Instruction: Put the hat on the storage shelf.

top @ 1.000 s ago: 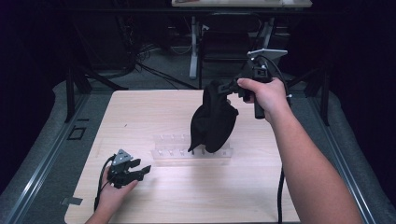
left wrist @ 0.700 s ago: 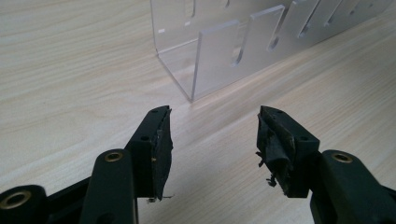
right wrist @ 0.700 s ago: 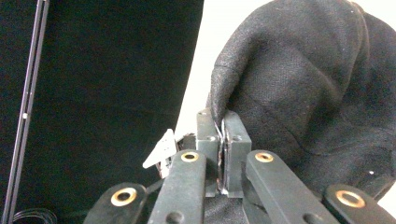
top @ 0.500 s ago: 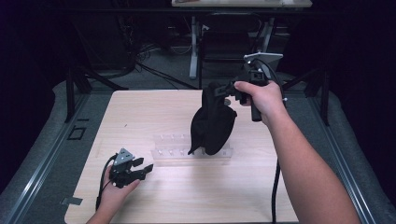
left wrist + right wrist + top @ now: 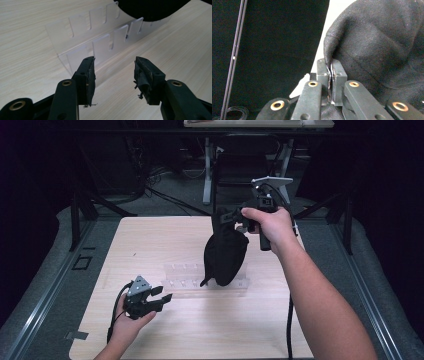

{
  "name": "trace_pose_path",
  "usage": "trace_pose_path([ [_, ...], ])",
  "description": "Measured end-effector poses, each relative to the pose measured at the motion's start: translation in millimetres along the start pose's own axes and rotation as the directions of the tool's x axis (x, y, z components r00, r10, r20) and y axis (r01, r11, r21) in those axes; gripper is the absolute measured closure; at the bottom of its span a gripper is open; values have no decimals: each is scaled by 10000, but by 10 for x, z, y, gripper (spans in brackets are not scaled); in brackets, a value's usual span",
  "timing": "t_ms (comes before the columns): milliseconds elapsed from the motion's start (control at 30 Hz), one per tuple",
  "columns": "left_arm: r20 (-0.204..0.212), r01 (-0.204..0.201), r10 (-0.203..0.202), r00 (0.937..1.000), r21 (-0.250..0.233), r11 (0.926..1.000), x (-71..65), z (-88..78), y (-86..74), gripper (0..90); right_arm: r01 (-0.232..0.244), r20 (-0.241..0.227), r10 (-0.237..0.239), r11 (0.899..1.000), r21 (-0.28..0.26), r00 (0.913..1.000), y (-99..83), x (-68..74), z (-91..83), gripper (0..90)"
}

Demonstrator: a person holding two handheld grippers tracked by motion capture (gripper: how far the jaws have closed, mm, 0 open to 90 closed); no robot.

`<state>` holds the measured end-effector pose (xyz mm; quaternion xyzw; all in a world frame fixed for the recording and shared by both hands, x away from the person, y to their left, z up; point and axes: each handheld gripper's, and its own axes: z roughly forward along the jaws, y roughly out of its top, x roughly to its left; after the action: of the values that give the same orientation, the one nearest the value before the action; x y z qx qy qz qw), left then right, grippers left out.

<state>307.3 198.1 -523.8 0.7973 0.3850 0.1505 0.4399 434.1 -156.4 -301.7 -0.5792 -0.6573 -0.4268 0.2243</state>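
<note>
Right gripper: our right gripper is held up over the far right part of the table, its jaws pressed together on a fold of the black cloth bag; in the right gripper view the fabric edge is pinched between the two pads.
Left gripper: our left gripper rests low near the front left of the table, jaws spread apart with nothing between them; in the left gripper view we see bare wood in the gap.
Black cloth bag: it hangs from the right gripper, its lower end down at the right part of the clear rack; we cannot tell whether it touches the rack or the table.
Clear rack: a transparent acrylic holder with slotted walls lies on the table's middle, just ahead of the left gripper's jaws; the bag's dark bulk covers its far end.
Table: a light wooden top, otherwise bare around these things.
Surroundings: dark floor with cables beyond the far edge, and the legs of another table farther back.
In the way: the hanging bag hides the rack's right section from above.
Count: we count two grippers, one bag, one rack, one table in use.
</note>
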Motion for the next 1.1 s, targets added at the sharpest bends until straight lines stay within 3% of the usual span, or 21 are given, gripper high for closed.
trace_pose_path([
  [433, 413, -622, 635, 9971, -329, 9975, -239, 108, 354, 605, 46, -121, -47, 10000, -41, 9999, -4, 24, 57, 871],
  [833, 820, -1408, 1457, 9859, -619, 9881, -560, 239, 648, 634, 96, -241, -96, 10000, 1, 9997, -4, 21, 72, 865],
  [1100, 967, -1684, 1752, 9798, -748, 9829, -681, 252, 747, 673, -32, -324, 27, 9999, -134, 9995, -4, -5, 63, 862],
])
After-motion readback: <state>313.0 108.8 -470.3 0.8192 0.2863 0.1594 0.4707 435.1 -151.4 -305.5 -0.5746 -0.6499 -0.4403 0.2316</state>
